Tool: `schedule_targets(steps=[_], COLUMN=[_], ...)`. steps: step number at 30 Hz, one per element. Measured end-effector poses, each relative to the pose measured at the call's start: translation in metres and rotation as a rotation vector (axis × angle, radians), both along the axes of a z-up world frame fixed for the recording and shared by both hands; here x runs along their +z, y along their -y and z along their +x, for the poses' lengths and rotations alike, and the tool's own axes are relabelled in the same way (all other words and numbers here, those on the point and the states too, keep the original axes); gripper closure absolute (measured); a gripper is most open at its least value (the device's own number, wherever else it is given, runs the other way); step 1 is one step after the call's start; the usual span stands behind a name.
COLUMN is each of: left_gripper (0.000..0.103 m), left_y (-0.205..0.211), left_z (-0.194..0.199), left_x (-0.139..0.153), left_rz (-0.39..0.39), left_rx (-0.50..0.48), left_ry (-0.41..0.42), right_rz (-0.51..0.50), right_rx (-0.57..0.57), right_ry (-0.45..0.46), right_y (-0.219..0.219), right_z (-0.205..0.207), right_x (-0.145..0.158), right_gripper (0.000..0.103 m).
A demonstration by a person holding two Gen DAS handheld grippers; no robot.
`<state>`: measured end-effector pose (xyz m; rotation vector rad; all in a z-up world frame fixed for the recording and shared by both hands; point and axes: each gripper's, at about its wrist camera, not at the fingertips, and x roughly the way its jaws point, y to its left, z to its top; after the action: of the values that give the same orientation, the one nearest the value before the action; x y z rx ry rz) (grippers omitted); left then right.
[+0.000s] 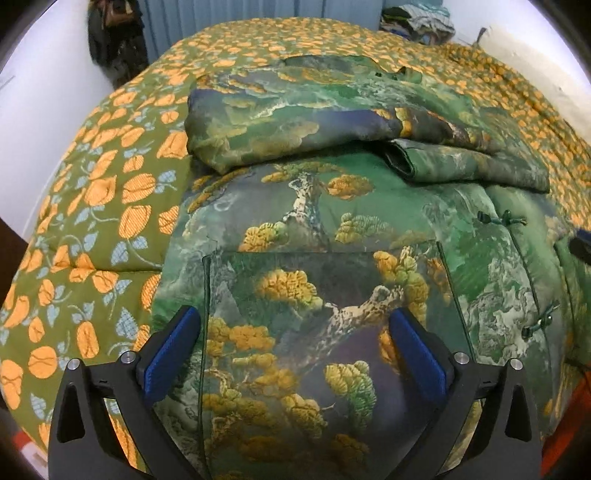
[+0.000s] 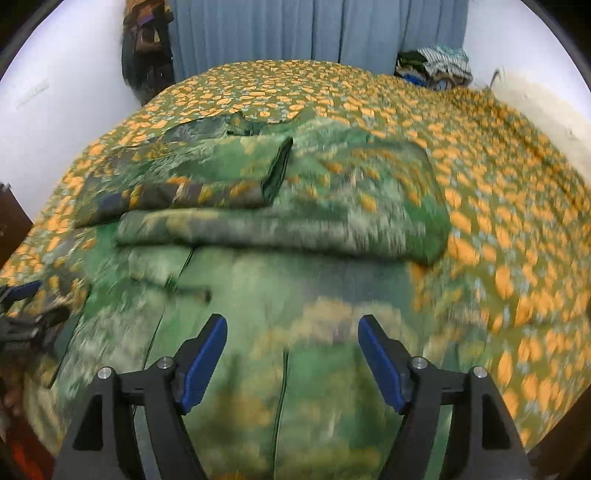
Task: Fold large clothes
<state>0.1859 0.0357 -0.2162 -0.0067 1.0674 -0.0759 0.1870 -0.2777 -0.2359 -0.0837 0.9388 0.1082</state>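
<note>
A large green jacket (image 1: 332, 229) printed with pine trees and yellow foliage lies flat on the bed, front up, with knot buttons (image 1: 498, 220) down its opening. Both sleeves (image 1: 295, 125) are folded across its chest. My left gripper (image 1: 295, 325) hovers open over the jacket's lower left panel, with nothing between its blue pads (image 1: 173, 350). In the blurred right wrist view the same jacket (image 2: 295, 266) fills the middle. My right gripper (image 2: 291, 332) is open above its lower hem area, its jaws empty. The left gripper's tips (image 2: 22, 310) show at that view's left edge.
The bed carries an olive quilt (image 1: 110, 206) with orange fruit and pale blue leaves. A pile of clothes (image 2: 436, 66) sits at the far right corner. Blue curtains (image 2: 295, 29) and dark hanging garments (image 2: 147, 48) stand behind the bed. White walls flank both sides.
</note>
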Motion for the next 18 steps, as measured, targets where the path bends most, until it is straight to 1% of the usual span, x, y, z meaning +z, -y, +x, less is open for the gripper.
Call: schedule_targets(steps=[3,5,7,11,14,18], left_gripper=[0.0,0.0,0.0,0.0,0.0,0.0], left_y=[0.002,0.004,0.006,0.003,0.003,0.003], left_z=[-0.003,-0.004,-0.008,-0.01,-0.011,-0.013], left_x=[-0.001,-0.002,-0.003,-0.005,-0.006,-0.006], left_rz=[0.011,0.023,0.038,0.011,0.009,0.016], left_rx=[0.003,0.003,-0.018,-0.013,-0.014,-0.019], left_ry=[0.021,0.03,0.039,0.043,0.044,0.051], right_rz=[0.069,0.087,0.103,0.135,0.119,0.086], right_rx=[0.001,-0.022,-0.026,0.006,0.046,0.059], right_ry=[0.023,0.048,0.054,0.069,0.085,0.092], right_y=[0.008,0.01,0.009,0.002,-0.008,-0.014], right_z=[-0.016,-0.022,-0.022,-0.023,-0.025,-0.028], right_x=[0.001,0.001,0.001,-0.001,-0.003,-0.006], right_gripper=[0.024,0.024,0.024,0.024,0.024,0.024])
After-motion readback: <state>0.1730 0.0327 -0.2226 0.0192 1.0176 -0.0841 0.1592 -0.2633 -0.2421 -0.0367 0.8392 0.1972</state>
